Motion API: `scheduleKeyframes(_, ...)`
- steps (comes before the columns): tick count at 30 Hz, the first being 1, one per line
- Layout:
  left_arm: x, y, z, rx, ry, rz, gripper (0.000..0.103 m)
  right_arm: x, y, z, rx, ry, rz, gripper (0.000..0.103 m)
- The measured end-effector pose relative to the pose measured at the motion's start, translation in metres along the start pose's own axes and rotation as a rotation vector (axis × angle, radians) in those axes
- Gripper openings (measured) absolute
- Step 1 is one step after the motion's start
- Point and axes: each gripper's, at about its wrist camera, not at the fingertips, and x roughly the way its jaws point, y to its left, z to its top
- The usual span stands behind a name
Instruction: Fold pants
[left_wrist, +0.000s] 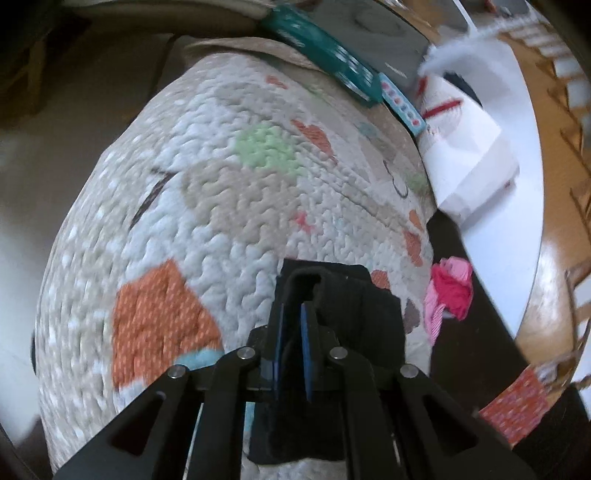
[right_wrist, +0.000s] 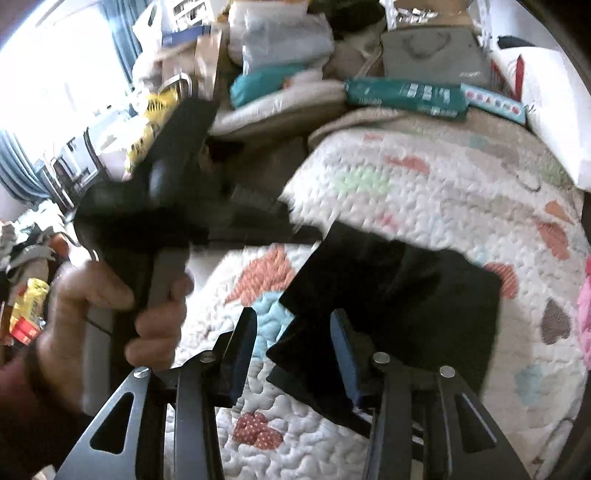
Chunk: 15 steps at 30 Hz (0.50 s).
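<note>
The black pants (right_wrist: 399, 295) lie folded into a small flat stack on a quilt (right_wrist: 406, 177) with coloured patches. My right gripper (right_wrist: 292, 315) hovers open over the stack's near left corner; its blue pads stand apart, and only quilt and a corner of cloth lie between them. In the left wrist view, my left gripper (left_wrist: 293, 306) is shut, its blue pads close together. Black pants cloth (left_wrist: 354, 302) loops over its tips and drapes along the right finger. A hand (right_wrist: 155, 314) holds the left gripper's handle at the left of the right wrist view, blurred.
A teal packet (left_wrist: 325, 62) and a thin patterned box (left_wrist: 402, 107) lie at the quilt's (left_wrist: 221, 177) far edge. A white bag (left_wrist: 469, 147) and pink-red clothes (left_wrist: 450, 291) sit to the right, beside a white tabletop (left_wrist: 524, 122). Piled bags and clutter (right_wrist: 280, 40) fill the background.
</note>
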Motion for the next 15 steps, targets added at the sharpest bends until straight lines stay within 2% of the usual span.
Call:
scheduleKeyframes(4, -0.016, 0.008, -0.026, -0.076, -0.048, -0.001, 0.009, -0.01, -0.019, 0.022, -0.022, -0.023, -0.065, 0.046)
scheduleKeyframes(6, -0.018, 0.007, -0.039, -0.087, -0.056, 0.006, 0.014, -0.002, -0.026, 0.033, -0.036, -0.006, -0.075, 0.046)
scheduleKeyframes(8, -0.015, 0.004, -0.052, -0.089, -0.063, 0.03, 0.016, 0.014, -0.031, 0.044, -0.059, 0.034, -0.069, 0.046)
scheduleKeyframes(10, -0.011, 0.003, -0.065, -0.089, -0.071, 0.064, 0.021, 0.036, -0.036, 0.055, -0.063, 0.112, -0.02, 0.046)
scheduleKeyframes(12, -0.006, 0.001, -0.075, -0.091, -0.071, 0.074, 0.033, 0.056, -0.04, 0.061, -0.049, 0.177, 0.009, 0.048)
scheduleKeyframes(15, 0.004, -0.004, -0.086, -0.058, -0.059, 0.08, 0.035, 0.084, -0.043, 0.071, -0.044, 0.239, 0.007, 0.05)
